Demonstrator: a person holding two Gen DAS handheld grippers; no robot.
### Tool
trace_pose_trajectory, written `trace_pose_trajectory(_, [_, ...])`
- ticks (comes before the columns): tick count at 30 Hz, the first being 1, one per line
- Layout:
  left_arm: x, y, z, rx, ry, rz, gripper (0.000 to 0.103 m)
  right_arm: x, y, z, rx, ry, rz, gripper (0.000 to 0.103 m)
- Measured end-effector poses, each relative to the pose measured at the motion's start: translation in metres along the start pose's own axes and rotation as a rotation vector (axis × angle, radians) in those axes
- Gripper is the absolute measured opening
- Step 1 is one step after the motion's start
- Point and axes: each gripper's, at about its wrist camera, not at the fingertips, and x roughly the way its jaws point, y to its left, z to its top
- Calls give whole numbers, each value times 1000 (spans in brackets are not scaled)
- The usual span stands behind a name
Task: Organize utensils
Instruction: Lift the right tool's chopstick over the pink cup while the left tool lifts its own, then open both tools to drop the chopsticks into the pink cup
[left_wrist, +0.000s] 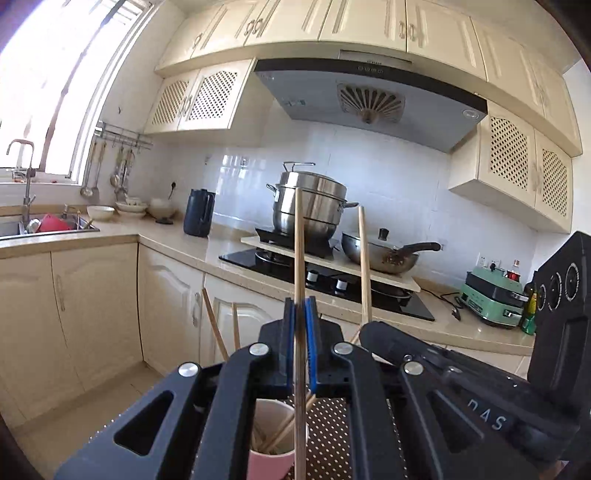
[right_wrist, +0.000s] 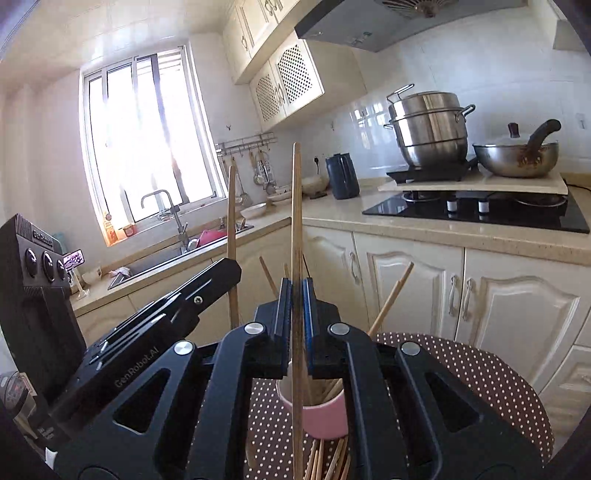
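- My left hand-held gripper (left_wrist: 300, 317) pinches a single wooden chopstick (left_wrist: 298, 236) between its blue pads (left_wrist: 311, 332), jaws pressed tight on the shaft.
- That chopstick is pale, plain and slender; it stands nearly upright, long axis vertical, one end rising in front of the steel steamer pot (left_wrist: 312, 206) and the other reaching down past the pink cup (left_wrist: 271, 463).
- My right hand-held gripper (right_wrist: 295, 295) clamps a second chopstick (right_wrist: 296, 206) the same way, jaws closed on the wood.
- This one is equally light and straight, also upright, its top end pointing toward the ceiling and its lower end passing in front of the pink cup (right_wrist: 327, 419) below.
- Each view shows the other gripper's chopstick alongside, also upright: at the right in the left view (left_wrist: 364, 258), at the left in the right view (right_wrist: 232, 236).
- The cup holds more chopsticks (right_wrist: 391, 299), leaning at slants out of its mouth, and further sticks lie just in front of its base (right_wrist: 332, 461).
- The cup stands on a brown polka-dot surface (right_wrist: 480, 373); the kitchen counter (right_wrist: 443, 230) with the black hob lies well beyond.
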Motion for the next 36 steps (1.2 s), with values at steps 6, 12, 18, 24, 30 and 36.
trace_pose_trajectory(6, [13,10,9,-32,-104,31,6,11,1,7,-11,-156,-18,6])
trace_pose_trajectory(12, [22,25,8,-82,-195,41,6,23,-6,8,-21,-247,-30,6])
trace_pose_trajectory(18, [31,28,-2,-74,-236,78,6,35,-16,-4,-16,-261,-13,6])
trace_pose_trajectory(24, [40,27,-14,-45,-206,90,6,40,-20,-17,-37,-243,-8,6])
trace_pose_trajectory(30, [42,29,-26,-28,-136,111,7,39,-19,-24,-54,-217,2,6])
trace_pose_trajectory(36, [36,27,-36,5,-103,157,42,36,-20,-32,-55,-201,5,7])
